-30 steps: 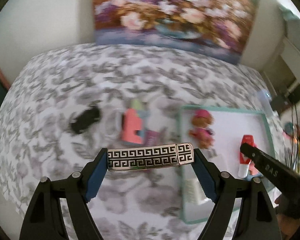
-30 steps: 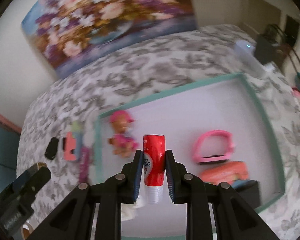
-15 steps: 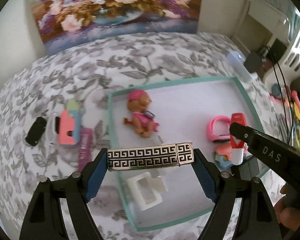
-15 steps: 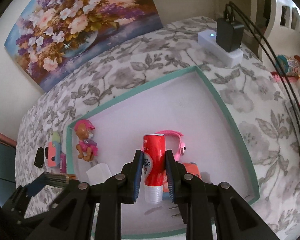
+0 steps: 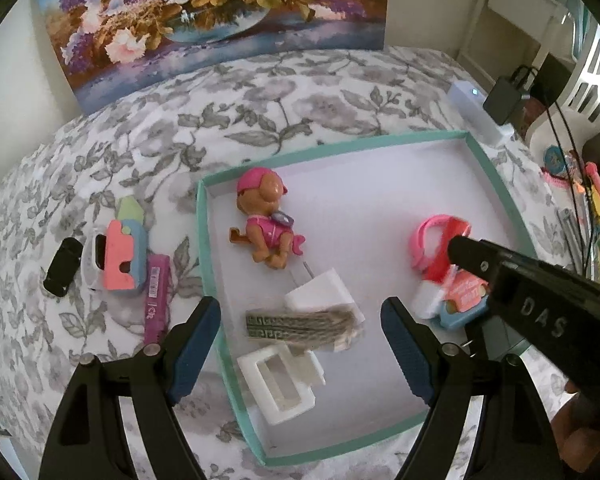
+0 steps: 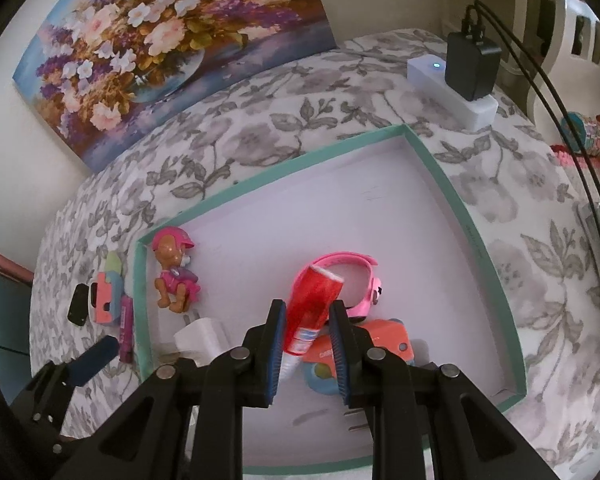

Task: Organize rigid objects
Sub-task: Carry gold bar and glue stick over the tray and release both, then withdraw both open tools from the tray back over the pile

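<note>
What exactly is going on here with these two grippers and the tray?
A person is sorting small items into the teal-rimmed tray. The left gripper is open above the Greek-key patterned bar, blurred in the tray. The right gripper has the tilted red tube between its fingers, whether gripped or released is unclear.

One teal tray (image 5: 496, 184), one toy pup (image 5: 266, 216), one red tube (image 6: 314, 308), one pink watch (image 6: 352, 276), two white blocks (image 5: 320, 294).
</note>
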A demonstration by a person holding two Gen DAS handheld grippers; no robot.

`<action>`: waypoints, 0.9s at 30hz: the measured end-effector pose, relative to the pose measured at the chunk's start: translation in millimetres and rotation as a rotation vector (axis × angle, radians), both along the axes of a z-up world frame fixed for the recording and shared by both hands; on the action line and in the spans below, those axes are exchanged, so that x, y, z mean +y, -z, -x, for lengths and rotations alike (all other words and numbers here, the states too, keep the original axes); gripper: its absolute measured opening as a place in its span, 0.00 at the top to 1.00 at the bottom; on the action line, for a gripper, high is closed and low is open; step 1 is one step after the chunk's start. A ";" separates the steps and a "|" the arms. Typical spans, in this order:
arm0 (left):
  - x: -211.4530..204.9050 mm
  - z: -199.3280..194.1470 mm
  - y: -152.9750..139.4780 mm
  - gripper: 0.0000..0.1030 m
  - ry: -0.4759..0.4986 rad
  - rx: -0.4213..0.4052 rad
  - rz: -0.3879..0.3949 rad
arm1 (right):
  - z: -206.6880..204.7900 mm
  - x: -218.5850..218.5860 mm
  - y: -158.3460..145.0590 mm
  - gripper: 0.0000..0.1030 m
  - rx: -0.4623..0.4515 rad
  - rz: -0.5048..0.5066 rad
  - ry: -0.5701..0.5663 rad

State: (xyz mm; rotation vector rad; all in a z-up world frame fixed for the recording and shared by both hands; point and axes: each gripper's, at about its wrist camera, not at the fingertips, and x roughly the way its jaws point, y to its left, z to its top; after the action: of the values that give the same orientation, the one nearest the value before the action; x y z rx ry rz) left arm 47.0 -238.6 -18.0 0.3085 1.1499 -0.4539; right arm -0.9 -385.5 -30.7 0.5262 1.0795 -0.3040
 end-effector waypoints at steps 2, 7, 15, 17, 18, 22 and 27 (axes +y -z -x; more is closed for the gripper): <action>1.2 -0.2 -2.7 0.18 0.000 -0.005 0.003 | -0.7 1.8 -1.9 0.77 -0.002 0.008 -0.006; 11.9 -7.2 -1.9 0.17 -0.038 0.013 0.004 | -2.5 5.2 -3.3 0.74 0.003 0.022 -0.016; 55.5 -32.8 -0.7 0.16 -0.195 0.036 0.028 | -6.1 13.1 -0.9 0.44 0.030 0.072 -0.021; 70.9 -41.3 -0.7 0.16 -0.246 0.038 0.036 | -8.4 18.8 -1.9 0.37 0.032 0.095 -0.030; 80.4 -45.6 -0.4 0.16 -0.276 0.036 0.036 | -10.0 22.1 -2.0 0.34 0.031 0.098 -0.039; 118.5 -59.6 0.3 0.07 -0.382 0.026 0.043 | -16.3 34.3 -3.3 0.23 0.014 0.088 -0.065; 161.6 -73.6 0.0 0.02 -0.470 0.011 0.059 | -25.8 52.8 -5.9 0.01 0.002 0.113 -0.091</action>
State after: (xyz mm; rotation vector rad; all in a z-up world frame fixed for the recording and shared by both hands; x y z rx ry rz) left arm 120.6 -77.0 -18.1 -0.0205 1.1741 -0.0746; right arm 24.9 -332.7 -24.8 0.3751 1.0777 -0.2843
